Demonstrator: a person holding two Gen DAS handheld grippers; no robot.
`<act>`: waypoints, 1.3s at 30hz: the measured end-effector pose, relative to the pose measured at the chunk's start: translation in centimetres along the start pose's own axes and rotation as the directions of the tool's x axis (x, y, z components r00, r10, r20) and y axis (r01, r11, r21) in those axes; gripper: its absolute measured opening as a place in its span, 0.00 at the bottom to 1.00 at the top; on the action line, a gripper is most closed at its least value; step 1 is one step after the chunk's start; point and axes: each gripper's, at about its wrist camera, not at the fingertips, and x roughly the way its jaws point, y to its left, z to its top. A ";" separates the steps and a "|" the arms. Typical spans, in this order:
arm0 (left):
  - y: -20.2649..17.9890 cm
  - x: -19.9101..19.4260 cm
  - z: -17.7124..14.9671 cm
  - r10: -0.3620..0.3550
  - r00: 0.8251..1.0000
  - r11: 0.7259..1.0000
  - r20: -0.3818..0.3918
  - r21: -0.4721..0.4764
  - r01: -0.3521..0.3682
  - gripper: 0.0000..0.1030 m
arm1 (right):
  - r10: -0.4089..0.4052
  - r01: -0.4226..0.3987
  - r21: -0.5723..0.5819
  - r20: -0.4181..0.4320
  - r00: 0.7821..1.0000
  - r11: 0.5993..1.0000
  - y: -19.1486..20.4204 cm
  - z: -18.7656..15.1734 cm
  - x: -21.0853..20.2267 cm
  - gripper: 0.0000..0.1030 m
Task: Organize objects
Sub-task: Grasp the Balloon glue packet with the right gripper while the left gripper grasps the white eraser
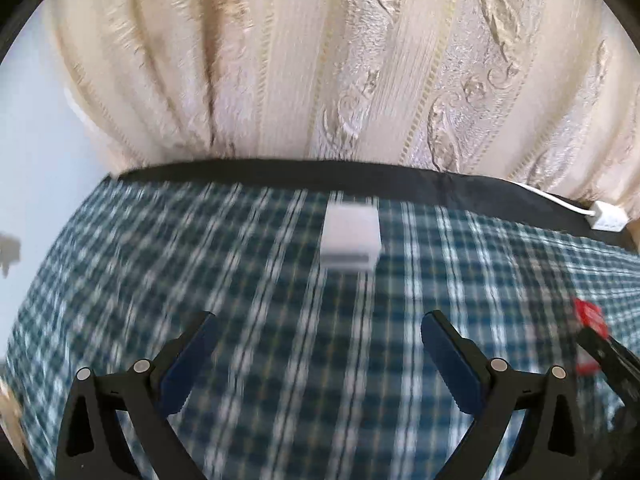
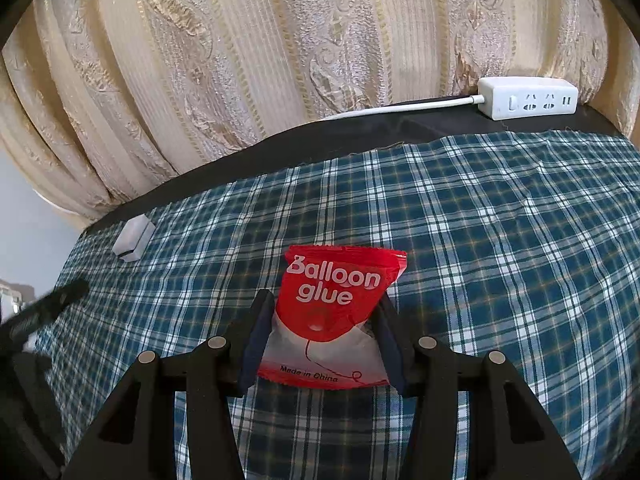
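Right tool (image 2: pixel 322 320) clamps glue packet (image 2: pixel 334 300); left tool (image 1: pixel 318 354) wide open, holding nothing, white box (image 1: pixel 351 236) near cloth edge

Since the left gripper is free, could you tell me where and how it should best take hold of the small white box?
Grip the white box across its two side faces, straight ahead along the plaid cloth. The open left gripper already lines up with it.

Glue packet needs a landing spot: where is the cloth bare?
Bare plaid cloth lies right of the packet, up to the power strip. Also bare between packet and white box. Nowhere looks crowded.
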 end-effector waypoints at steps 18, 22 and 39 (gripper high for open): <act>-0.7 9.9 4.8 0.022 0.998 1.000 -0.067 -0.001 -0.022 1.00 | 0.003 -0.003 0.003 0.001 1.000 1.000 0.2 -0.1 0.2 0.50; -0.3 10.9 5.2 0.009 0.996 1.000 -0.087 -0.021 -0.011 1.00 | 0.003 -0.003 0.003 0.001 1.000 1.000 0.2 -0.1 0.2 0.50; -1.1 11.6 5.4 -0.044 0.998 0.999 -0.041 0.020 0.045 0.65 | 0.001 -0.001 0.004 0.002 1.000 1.000 0.3 -0.2 0.3 0.50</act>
